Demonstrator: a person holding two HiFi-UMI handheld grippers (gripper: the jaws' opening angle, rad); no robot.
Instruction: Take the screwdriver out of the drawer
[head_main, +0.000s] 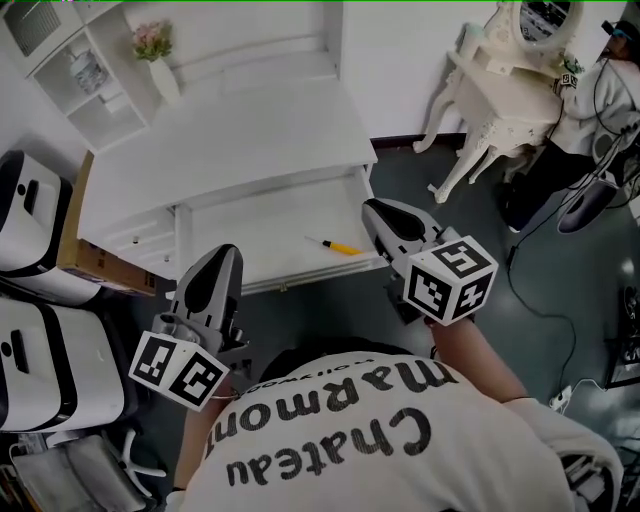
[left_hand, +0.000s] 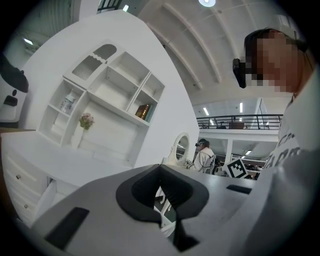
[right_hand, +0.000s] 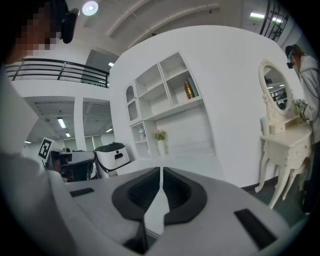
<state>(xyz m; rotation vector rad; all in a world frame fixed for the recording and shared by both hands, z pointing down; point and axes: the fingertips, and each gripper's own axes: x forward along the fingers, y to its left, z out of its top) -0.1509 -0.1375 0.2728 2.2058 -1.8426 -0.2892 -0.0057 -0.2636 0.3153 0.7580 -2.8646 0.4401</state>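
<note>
Left of the drawer (head_main: 270, 225) I count two white machines (head_main: 35, 210), one behind the other, both cut off by the edge of the head view. One cardboard box (head_main: 95, 262) is wedged between them and the desk (head_main: 240, 140). Behind the drawer's left end, one vase of flowers (head_main: 158, 60) stands by the shelf unit.

I hold two grippers. My left gripper (head_main: 225, 252) hovers at the drawer's front left corner. Its jaws are clenched tip to tip, with only a thin slit below the pads and nothing caught in them (left_hand: 160, 167).

The one open drawer holds a single screwdriver (head_main: 335, 245), lying flat near its front right part. Its long axis runs almost along the drawer's width. The yellow handle lies to the right and a little nearer me, and the thin shaft points left and slightly away. The tip is too fine to make out.

My right gripper (head_main: 372, 206) sits over the drawer's right end, just beside the handle, and hides that corner. Its jaws are likewise pressed together and empty (right_hand: 161, 170).

Well to the right of the drawer stand one cream dressing table (head_main: 500, 95) and one other person (head_main: 600, 100), partly cut off by the frame.
</note>
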